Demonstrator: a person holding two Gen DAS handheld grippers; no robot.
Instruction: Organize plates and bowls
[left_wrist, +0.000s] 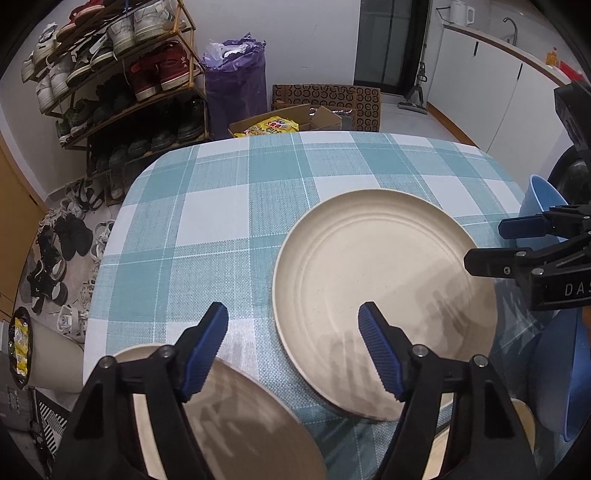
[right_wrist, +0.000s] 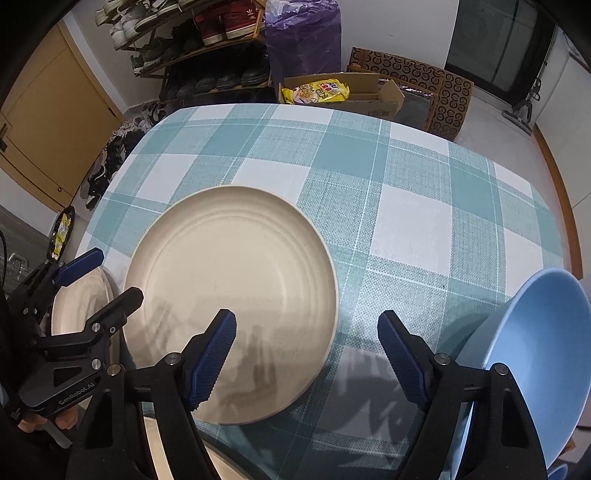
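Cream-coloured large plate (left_wrist: 384, 291) lies flat on the teal-and-white checked tablecloth (left_wrist: 229, 206), toward the near edge of the table, with a second cream plate (left_wrist: 236, 413) just beside it on the left and a light blue bowl (right_wrist: 543, 369) near it on the right. Left gripper (left_wrist: 293, 350) hovers over the gap between the two plates with its tongs spread wide and holding nothing. Right gripper (right_wrist: 306, 354) hangs between the large plate and the blue bowl, tongs likewise wide apart and empty.
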